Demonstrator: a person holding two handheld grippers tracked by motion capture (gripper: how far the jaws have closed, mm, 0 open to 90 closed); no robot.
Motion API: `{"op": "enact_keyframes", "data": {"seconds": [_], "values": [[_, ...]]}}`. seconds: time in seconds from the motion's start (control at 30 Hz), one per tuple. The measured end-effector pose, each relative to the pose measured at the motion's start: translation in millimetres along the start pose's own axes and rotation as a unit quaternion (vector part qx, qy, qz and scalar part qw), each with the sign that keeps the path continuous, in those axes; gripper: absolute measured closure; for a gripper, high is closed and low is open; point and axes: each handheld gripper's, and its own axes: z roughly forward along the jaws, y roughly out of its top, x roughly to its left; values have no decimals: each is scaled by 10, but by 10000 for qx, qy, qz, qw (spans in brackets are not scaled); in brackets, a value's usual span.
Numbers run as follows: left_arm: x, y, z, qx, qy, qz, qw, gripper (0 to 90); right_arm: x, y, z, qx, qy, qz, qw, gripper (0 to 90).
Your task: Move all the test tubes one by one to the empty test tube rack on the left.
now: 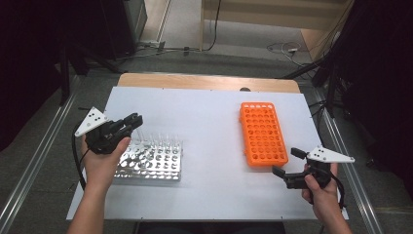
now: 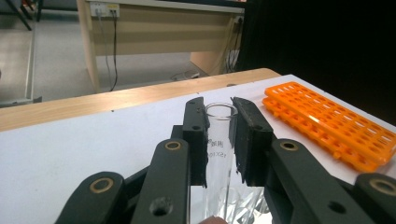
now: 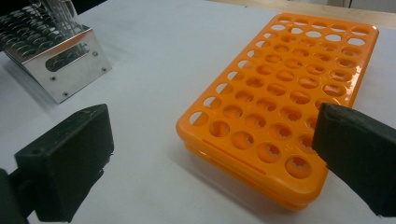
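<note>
My left gripper [image 1: 136,120] is shut on a clear glass test tube [image 2: 218,144], its pads pressing both sides just below the tube's rim. It hovers over the back left corner of a shiny metal tube rack [image 1: 151,165] that holds several more clear tubes [image 1: 158,140]. In the left gripper view the tube stands upright between the jaws of that gripper [image 2: 220,113], with the metal rack [image 2: 250,205] below. My right gripper [image 1: 288,162] is open with nothing in it, near the front right corner of an orange tube rack [image 1: 263,134]. In the right gripper view, this gripper [image 3: 212,140] faces the orange rack [image 3: 289,88].
Both racks sit on a white sheet [image 1: 209,122] over a wooden table. The metal rack [image 3: 60,60] lies well left of the orange one [image 2: 327,121], with bare sheet between them. Cables and dark equipment stand on the floor beyond the table.
</note>
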Motion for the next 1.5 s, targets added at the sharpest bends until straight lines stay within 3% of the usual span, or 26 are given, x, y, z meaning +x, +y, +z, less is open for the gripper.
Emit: {"op": "enact_keyframes", "data": {"seconds": [0.63,1.03,1.2,1.5], "values": [[73,-195,169,149,77,-165,9997,758,-22,-4,-6,-33,-14,45,10000,0],[38,-281,206,350,166,-46,9992,757,-31,-5,-2,-13,-42,48,10000,0],[6,-318,208,570,220,73,9981,757,-31,-1,-1,1,-31,62,10000,0],[-18,-346,170,671,253,94,9974,754,-42,7,21,-10,4,46,10000,0]]}}
